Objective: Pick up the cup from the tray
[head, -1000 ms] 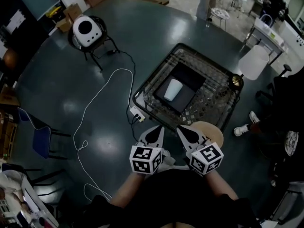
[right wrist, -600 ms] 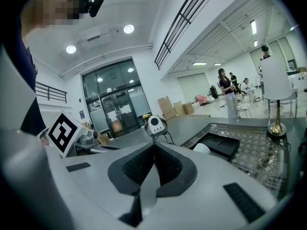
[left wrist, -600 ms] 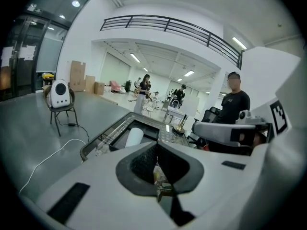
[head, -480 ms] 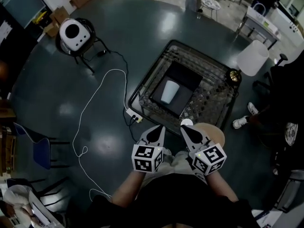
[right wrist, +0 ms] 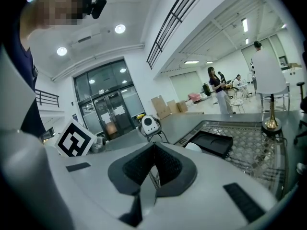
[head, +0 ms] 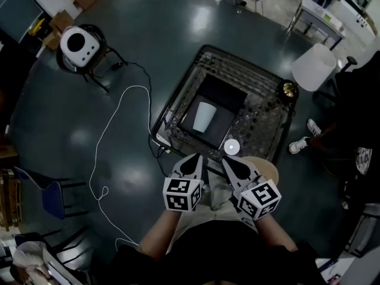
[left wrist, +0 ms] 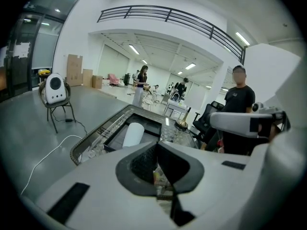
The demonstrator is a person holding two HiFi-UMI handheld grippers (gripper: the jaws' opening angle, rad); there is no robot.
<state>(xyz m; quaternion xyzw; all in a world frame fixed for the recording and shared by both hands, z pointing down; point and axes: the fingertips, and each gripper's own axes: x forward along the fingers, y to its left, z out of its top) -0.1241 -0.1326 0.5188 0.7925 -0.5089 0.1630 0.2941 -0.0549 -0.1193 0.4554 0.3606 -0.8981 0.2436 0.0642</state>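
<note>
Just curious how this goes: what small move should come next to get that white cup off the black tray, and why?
Probably open the left gripper: it and the right gripper are both shut, and the cup stands on the tray ahead, apart from both.

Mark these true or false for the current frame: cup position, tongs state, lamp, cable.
1. The cup is on the black tray. True.
2. The left tongs are shut on the cup. False: they are shut with nothing between them, and the cup is apart from them on the tray.
3. A lamp with a white shade stands at a corner of the table. True.
4. The white cable lies across the table. False: it lies on the floor beside the table.
5. The right tongs are wide open. False: they are shut and hold nothing.
</note>
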